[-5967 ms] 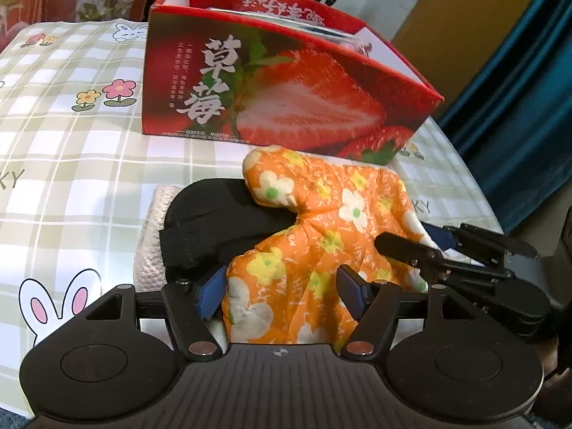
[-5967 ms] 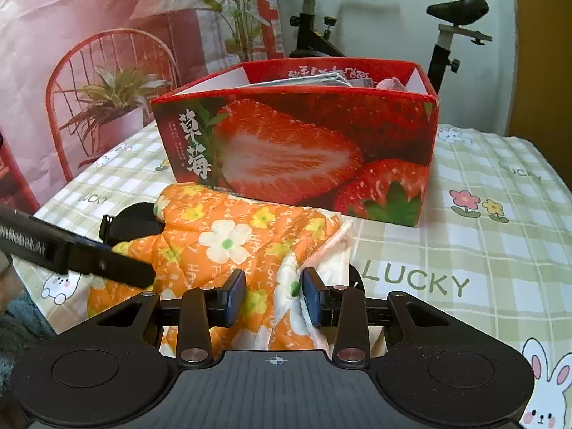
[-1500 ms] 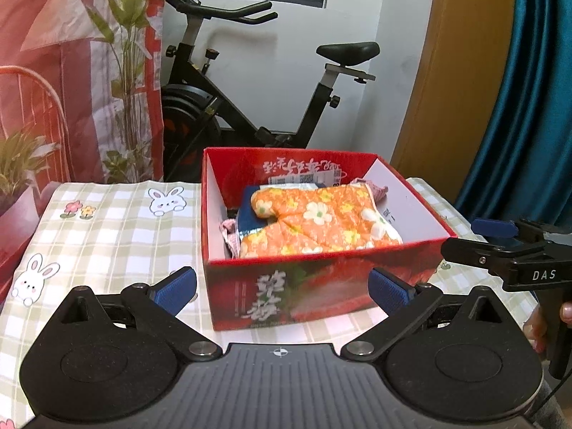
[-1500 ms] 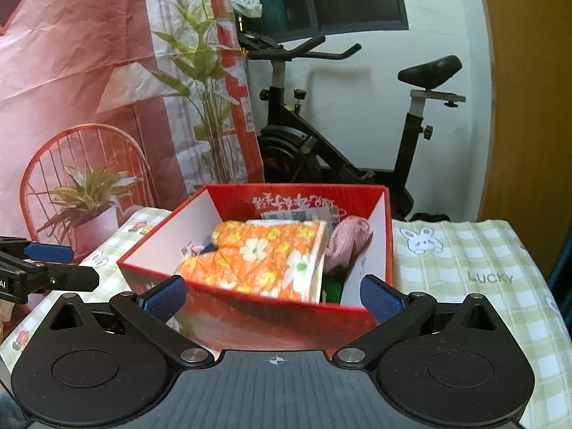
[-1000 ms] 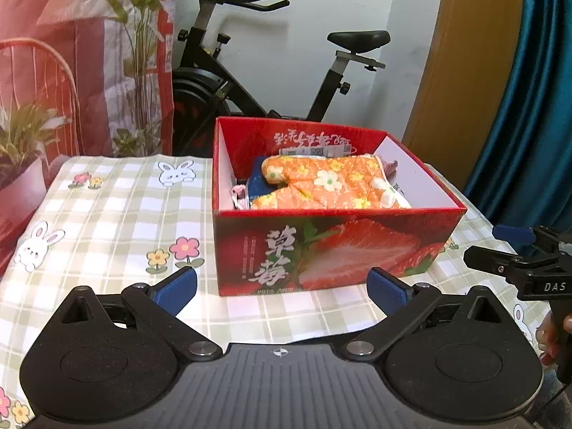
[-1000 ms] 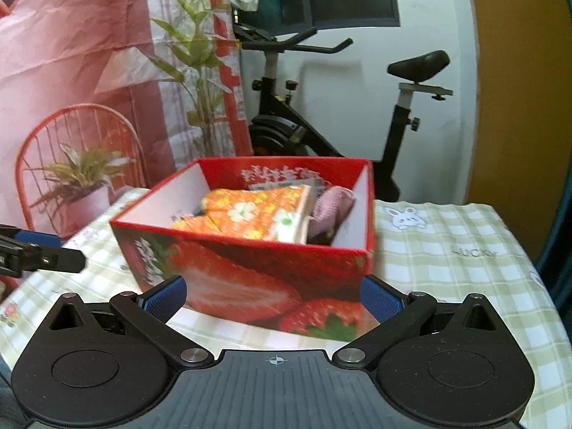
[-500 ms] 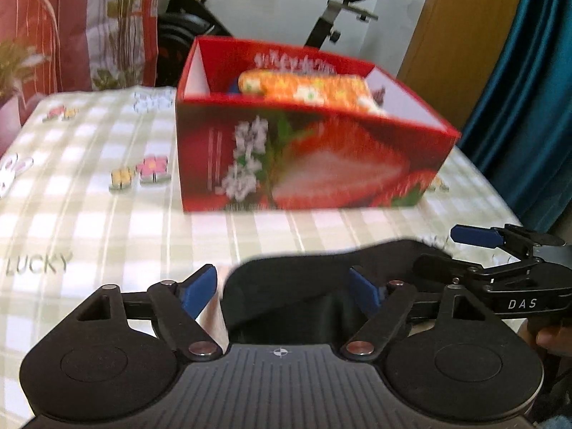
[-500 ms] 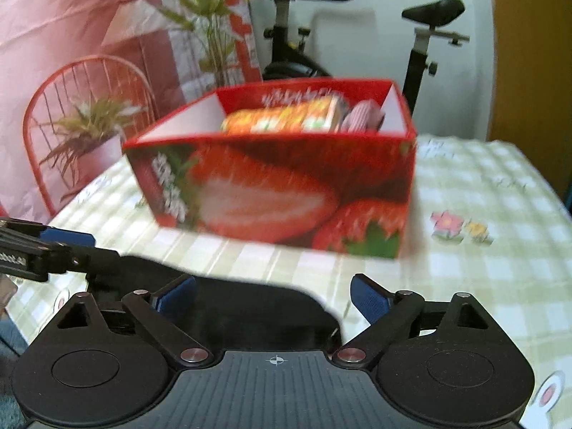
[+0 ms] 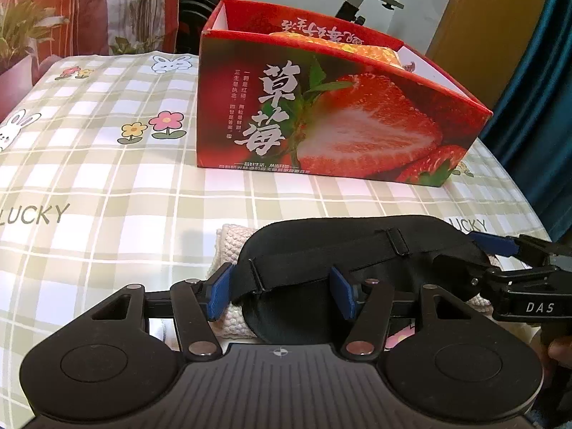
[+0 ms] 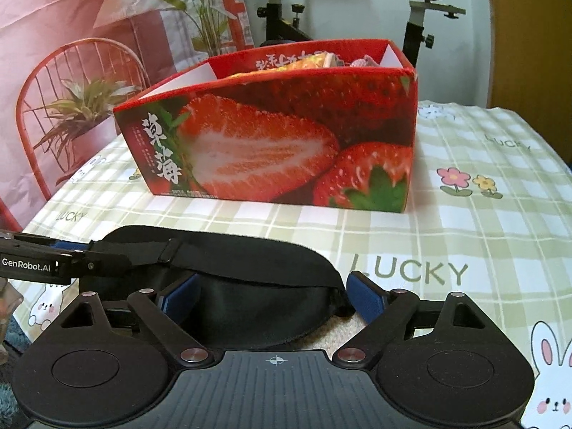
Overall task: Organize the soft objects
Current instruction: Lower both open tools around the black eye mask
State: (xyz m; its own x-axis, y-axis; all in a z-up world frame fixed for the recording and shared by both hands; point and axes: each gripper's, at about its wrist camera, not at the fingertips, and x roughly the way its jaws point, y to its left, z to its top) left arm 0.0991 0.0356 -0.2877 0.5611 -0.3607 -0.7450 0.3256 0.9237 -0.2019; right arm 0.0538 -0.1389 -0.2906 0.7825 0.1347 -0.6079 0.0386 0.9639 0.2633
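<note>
Left wrist view: left gripper (image 9: 280,295) closing round eye mask (image 9: 343,250) on knit cloth (image 9: 228,246) near box (image 9: 332,107), right gripper (image 10: 271,295) wide & narrowing; strap-only pinch could drag the cloth.

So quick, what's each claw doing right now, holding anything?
Left claw: closing around the black eye mask, not gripping it yet.
Right claw: open but closing, mask's other end between its jaws, not held.

Black eye mask (image 9: 357,243) on cream knit cloth (image 9: 228,246); red strawberry-printed box (image 9: 332,114); green-checked tablecloth (image 9: 107,178).
</note>
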